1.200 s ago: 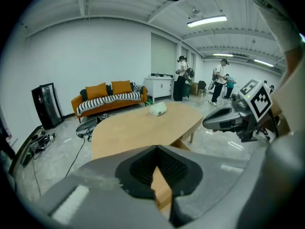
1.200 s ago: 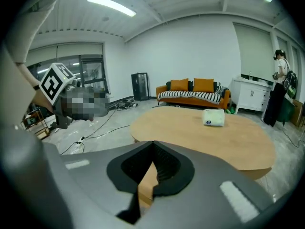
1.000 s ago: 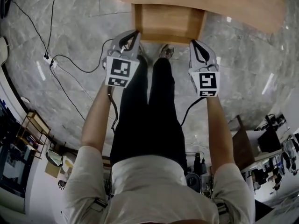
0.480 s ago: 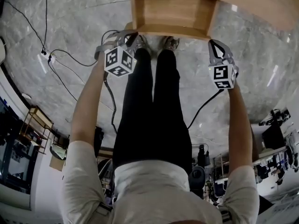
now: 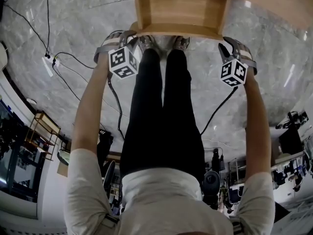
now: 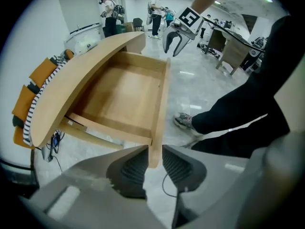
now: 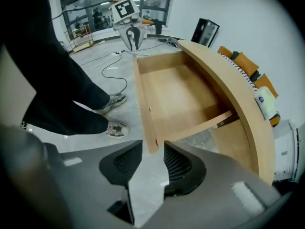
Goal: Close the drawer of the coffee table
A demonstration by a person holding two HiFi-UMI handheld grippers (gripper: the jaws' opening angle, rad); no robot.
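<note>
Drawer (image 5: 181, 11) of pale wood juts far out from under the curved top of the coffee table (image 5: 274, 4), towards a standing person seen from above. The drawer's inside is bare wood.

The person's legs (image 5: 164, 111), in black trousers, stand just in front of the drawer, with the shoes (image 6: 185, 120) near its front panel. One gripper is held at each end of that panel.

The left gripper (image 5: 136, 37) straddles the panel's left end. In its own view its jaws sit only a narrow gap apart. The end of the panel fills that gap, and both ribbed pads (image 6: 136, 168) appear to press on it.

The right gripper (image 5: 223, 44) is at the panel's right end. Its jaws are a little wider apart. The panel's end sits just at their tips, closer to one pad, with bare floor visible between the jaws behind it.

A black cable (image 5: 73, 62) trails across the grey marble floor (image 5: 274, 67) to the person's left.
</note>
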